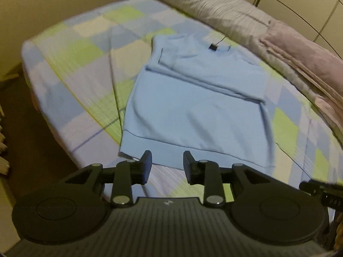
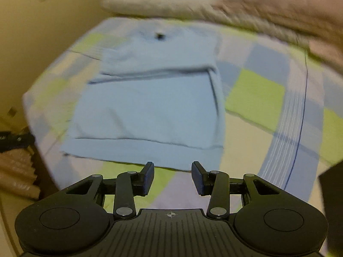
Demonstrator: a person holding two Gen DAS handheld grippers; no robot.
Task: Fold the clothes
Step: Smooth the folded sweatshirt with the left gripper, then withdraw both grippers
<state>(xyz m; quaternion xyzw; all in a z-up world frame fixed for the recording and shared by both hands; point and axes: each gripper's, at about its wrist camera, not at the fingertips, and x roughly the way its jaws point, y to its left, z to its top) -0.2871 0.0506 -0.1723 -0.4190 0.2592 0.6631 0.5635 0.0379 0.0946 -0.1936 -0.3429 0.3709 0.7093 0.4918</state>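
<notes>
A light blue sweatshirt [image 1: 193, 107] lies flat on the bed, sleeves folded in across the chest, a dark tag at its collar at the far end. Its hem band faces me. My left gripper [image 1: 167, 162] is open and empty, hovering just short of the hem near its left part. In the right wrist view the same sweatshirt [image 2: 150, 107] fills the middle, and my right gripper [image 2: 172, 172] is open and empty, just short of the hem near its right corner. The other gripper's tip [image 1: 321, 192] shows at the right edge of the left wrist view.
The bed has a checked sheet [image 1: 81, 81] in blue, green and lilac. A grey and pink rolled duvet [image 1: 235, 15] lies along the far right side. Beige walls stand beyond the bed [image 1: 53, 2]. The floor drops away at the left [image 1: 25, 141].
</notes>
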